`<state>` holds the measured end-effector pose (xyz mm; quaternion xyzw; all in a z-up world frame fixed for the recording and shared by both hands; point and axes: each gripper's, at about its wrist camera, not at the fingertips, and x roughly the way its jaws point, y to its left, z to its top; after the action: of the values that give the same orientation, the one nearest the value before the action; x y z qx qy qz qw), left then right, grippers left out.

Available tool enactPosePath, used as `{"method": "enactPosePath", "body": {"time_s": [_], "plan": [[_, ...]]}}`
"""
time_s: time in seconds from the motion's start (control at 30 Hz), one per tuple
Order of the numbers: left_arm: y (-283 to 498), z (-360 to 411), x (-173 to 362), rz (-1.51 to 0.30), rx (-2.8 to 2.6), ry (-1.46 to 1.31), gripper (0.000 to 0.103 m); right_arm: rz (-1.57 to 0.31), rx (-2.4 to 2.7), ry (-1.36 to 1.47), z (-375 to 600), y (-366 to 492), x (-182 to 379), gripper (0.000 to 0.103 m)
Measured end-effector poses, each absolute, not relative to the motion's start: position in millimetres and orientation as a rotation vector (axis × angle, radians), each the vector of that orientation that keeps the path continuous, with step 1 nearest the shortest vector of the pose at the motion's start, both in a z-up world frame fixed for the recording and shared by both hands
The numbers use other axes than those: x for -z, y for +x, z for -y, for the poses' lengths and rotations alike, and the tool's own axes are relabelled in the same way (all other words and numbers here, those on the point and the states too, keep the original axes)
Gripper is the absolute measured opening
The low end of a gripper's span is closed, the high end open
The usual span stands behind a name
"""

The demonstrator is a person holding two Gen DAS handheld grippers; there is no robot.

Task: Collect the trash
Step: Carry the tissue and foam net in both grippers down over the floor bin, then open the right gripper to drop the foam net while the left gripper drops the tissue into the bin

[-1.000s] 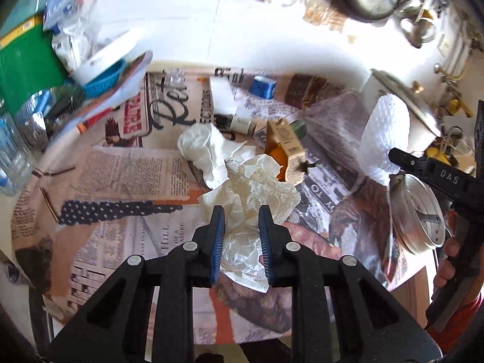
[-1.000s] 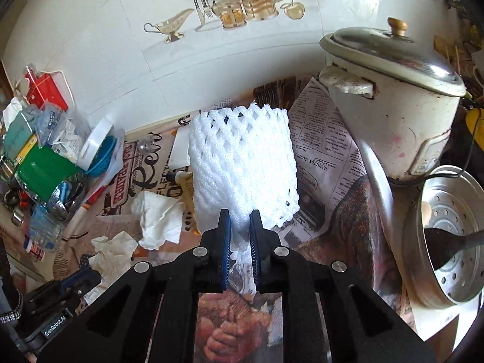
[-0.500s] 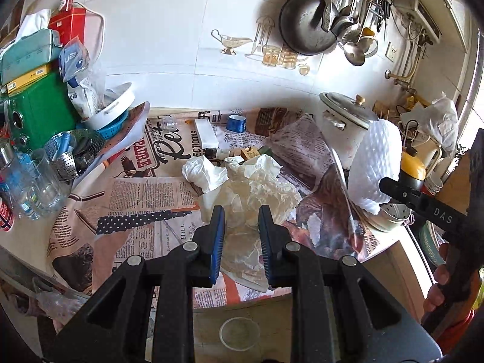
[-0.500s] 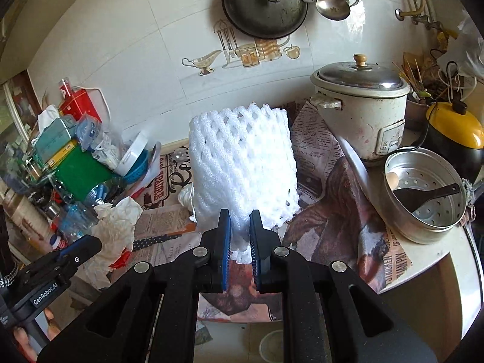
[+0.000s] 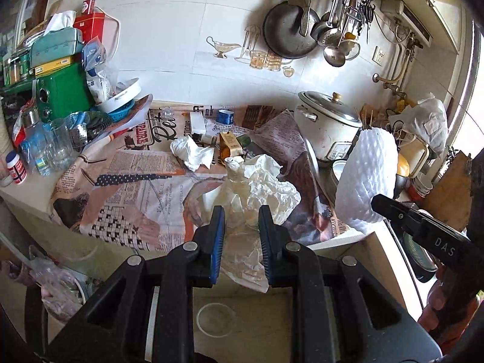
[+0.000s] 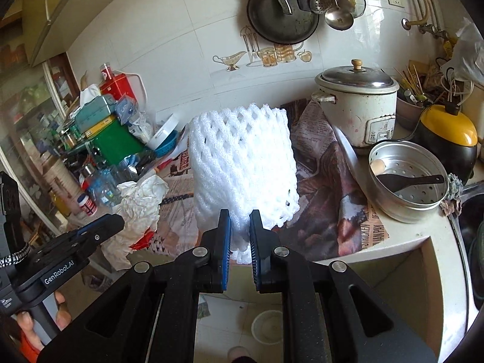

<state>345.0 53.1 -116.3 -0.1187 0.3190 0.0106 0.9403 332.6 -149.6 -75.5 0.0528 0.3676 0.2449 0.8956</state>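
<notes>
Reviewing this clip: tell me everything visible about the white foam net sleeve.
The white foam net sleeve is a soft tube of foam mesh with diamond-shaped openings and a scalloped top edge. It stands roughly upright, open end up, bulging a little at the sides. Its lower edge is pinched flat between the blue pads of the right gripper, whose fingers are the only thing touching it. It hangs clear of the newspaper-covered counter, in front of the rice cooker.

Both wrist views look down over the bench [image 5: 157,187] edge toward the tiled wall, from close above; they share the rice cooker [image 6: 357,103] and hanging pan [image 5: 287,30].
</notes>
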Motion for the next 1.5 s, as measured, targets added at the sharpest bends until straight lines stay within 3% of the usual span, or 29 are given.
{"method": "enactPosePath", "body": {"time_s": [0.37, 0.63, 0.97, 1.5], "plan": [[288.3, 3.5, 148.7, -0.753, -0.074, -0.284, 0.022, -0.839, -0.57, 0.077, 187.2, 283.0, 93.3, 0.011], [287.6, 12.9, 208.3, -0.879, -0.073, -0.276, 0.022, -0.951, -0.58, 0.061, 184.9, 273.0, 150.0, 0.011], [320.3, -14.1, 346.2, -1.058, -0.054, -0.275, 0.022, -1.119, -0.517, 0.102, 164.8, 283.3, 278.9, 0.011], [339.5, -93.8, 588.9, -1.162, -0.121, -0.308, 0.022, -1.353, -0.418, 0.07, 111.9, 294.3, 531.2, 0.012]]}}
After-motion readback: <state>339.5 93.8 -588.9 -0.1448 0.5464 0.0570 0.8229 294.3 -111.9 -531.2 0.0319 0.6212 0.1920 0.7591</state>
